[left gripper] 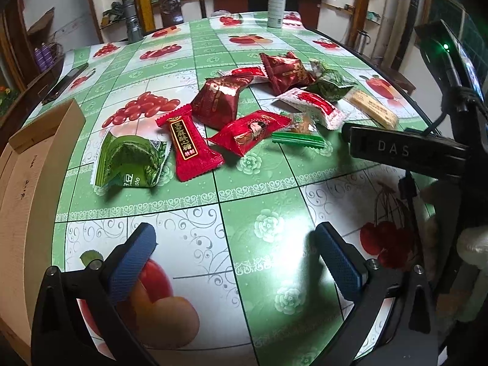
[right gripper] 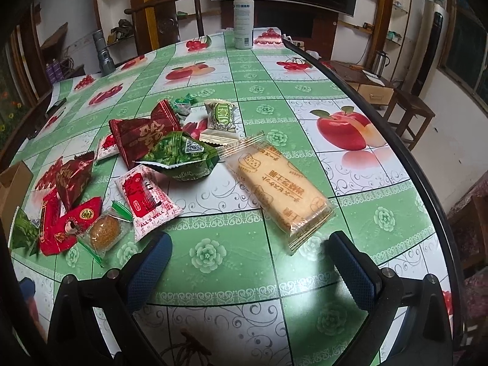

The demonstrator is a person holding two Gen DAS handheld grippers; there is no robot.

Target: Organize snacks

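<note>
Several wrapped snacks lie scattered on the fruit-print tablecloth (left gripper: 259, 201). In the left wrist view a green pack (left gripper: 129, 161), a red candy pack (left gripper: 190, 145) and dark red pouches (left gripper: 215, 102) lie ahead of my open, empty left gripper (left gripper: 235, 262). The cardboard box (left gripper: 27, 207) stands at its left. In the right wrist view a long cheese cracker pack (right gripper: 280, 192) lies just ahead of my open, empty right gripper (right gripper: 248, 271), with a white-and-red pack (right gripper: 146, 201) and a green pack (right gripper: 180, 155) to the left. The right gripper's body also shows at the right of the left wrist view.
A white spray bottle (right gripper: 243, 18) and a grey flashlight (right gripper: 102, 53) stand at the table's far side. A dark flat device (left gripper: 65, 82) lies at the far left edge. A wooden chair (right gripper: 170, 18) stands behind the table. The dark table edge (right gripper: 405, 158) curves at the right.
</note>
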